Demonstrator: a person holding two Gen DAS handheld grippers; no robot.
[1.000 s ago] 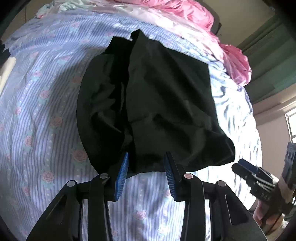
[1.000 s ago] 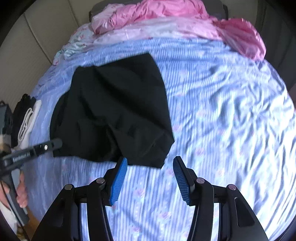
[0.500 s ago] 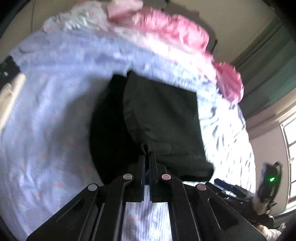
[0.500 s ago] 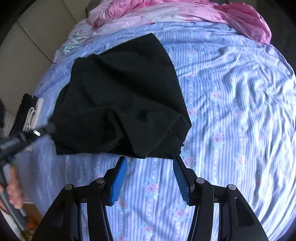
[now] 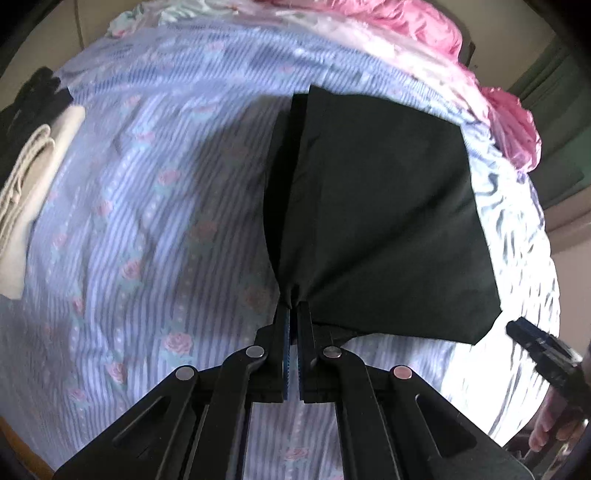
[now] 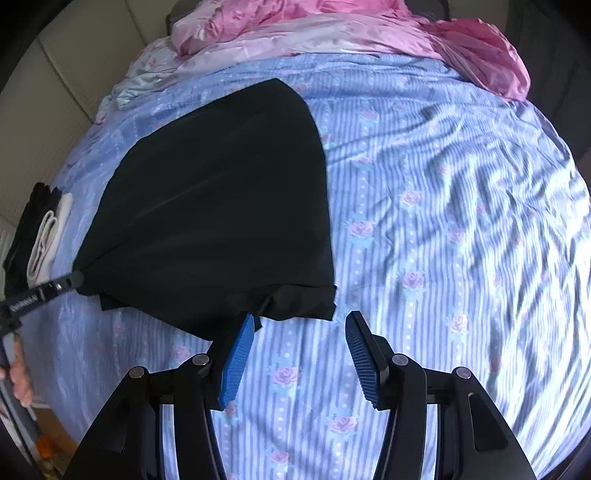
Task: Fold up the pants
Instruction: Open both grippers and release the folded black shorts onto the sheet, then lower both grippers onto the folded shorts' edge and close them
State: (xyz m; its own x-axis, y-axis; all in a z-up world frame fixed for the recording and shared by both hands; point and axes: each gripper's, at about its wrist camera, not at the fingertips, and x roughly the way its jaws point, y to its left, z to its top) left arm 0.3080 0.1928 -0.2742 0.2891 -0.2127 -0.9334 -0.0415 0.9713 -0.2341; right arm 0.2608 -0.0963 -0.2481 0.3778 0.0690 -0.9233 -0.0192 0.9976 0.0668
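Left wrist view: the left claw (image 5: 294, 308) is pinched tight on a bunched corner of the black pants (image 5: 380, 210), its jaws having just closed on the cloth, which fans out taut from the tips toward the far side of the bed. A darker second layer shows as a narrow strip along the fabric's left edge. Around it spreads the blue striped bedsheet (image 5: 155, 229) printed with roses. At the left edge of the bed lies a stack of folded clothes (image 5: 29, 177), cream on top of black. A rumpled pink blanket (image 5: 424, 29) is heaped along the far side.

In the right wrist view, the right claw (image 6: 299, 354) stands about half open with nothing between its blue pads (image 6: 236, 363); only sheet shows in the gap. The near hem of the pants lies just beyond its left finger, which overlaps the hem's edge. A hand (image 6: 20, 373) grips the handle of the left claw at the lower left. The sheet to the right is wrinkled and bare.
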